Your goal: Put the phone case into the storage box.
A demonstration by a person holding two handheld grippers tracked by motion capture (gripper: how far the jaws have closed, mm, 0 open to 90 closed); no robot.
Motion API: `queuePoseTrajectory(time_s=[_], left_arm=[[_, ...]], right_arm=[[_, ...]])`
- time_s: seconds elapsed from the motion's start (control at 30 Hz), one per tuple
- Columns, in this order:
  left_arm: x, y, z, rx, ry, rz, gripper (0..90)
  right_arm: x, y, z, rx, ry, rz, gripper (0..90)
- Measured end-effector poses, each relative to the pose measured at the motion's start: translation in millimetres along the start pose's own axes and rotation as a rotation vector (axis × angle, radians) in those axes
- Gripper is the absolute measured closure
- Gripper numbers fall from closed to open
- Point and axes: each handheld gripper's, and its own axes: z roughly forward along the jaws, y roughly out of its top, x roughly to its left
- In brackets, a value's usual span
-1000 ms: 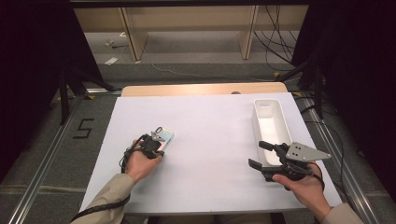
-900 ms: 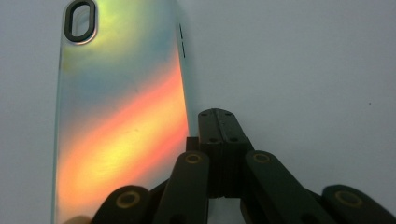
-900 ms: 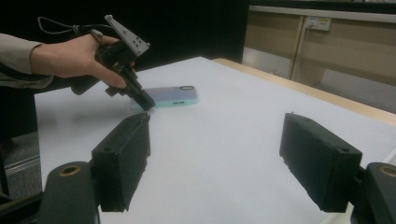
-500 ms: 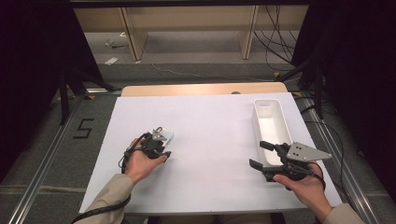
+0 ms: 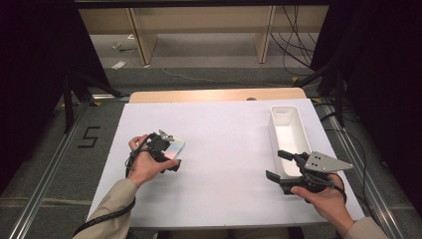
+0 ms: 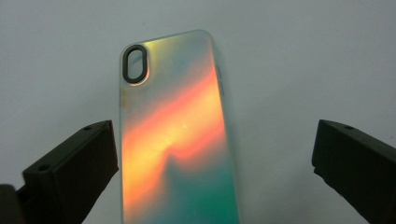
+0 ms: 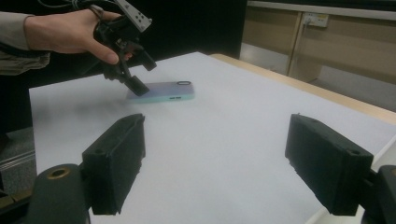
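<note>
An iridescent phone case (image 5: 175, 145) (image 6: 175, 135) (image 7: 163, 91) lies flat on the white table sheet at the left, its camera cutout at the far end. My left gripper (image 5: 169, 151) (image 6: 214, 140) (image 7: 140, 77) hovers over the case's near end, open. Its jaws have just been opening and stand wide, with the case between them; the left jaw is close to the case's edge and the right jaw is well clear. My right gripper (image 5: 275, 164) (image 7: 217, 140) is held at the right near the tray's front end. It is open, its jaws have just been opening, and nothing is between them.
A long white tray (image 5: 288, 137) stands lengthwise at the right side of the sheet, with nothing in it. The table's wooden far edge (image 5: 214, 94) borders a drop to the floor. A wide bare stretch of white sheet (image 5: 224, 149) lies between the hands.
The left gripper's jaws have opened and let go of the phone case, which stays flat on the sheet. The right gripper has kept its place, its jaws slightly wider.
</note>
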Motion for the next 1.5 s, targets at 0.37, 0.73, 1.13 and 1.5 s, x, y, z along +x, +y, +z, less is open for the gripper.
queuePoseTrajectory(time_s=[0.37,0.73,1.13,1.5], left_arm=[[23.1,3.8,16.8,0.098,-0.034,-0.023,0.0],[28.0,3.9,29.7,0.161,-0.027,-0.025,0.0],[29.9,2.4,37.0,0.192,-0.035,-0.033,0.4],[34.0,3.3,38.2,0.225,-0.063,-0.089,2.1]], right_arm=[[-0.1,-0.1,0.2,-0.002,-0.003,0.001,21.0],[-0.2,-0.1,0.1,-0.005,-0.005,0.001,21.0],[0.1,-0.2,0.2,0.001,-0.004,0.002,21.0],[0.1,-0.3,0.5,-0.002,-0.002,0.0,21.2]])
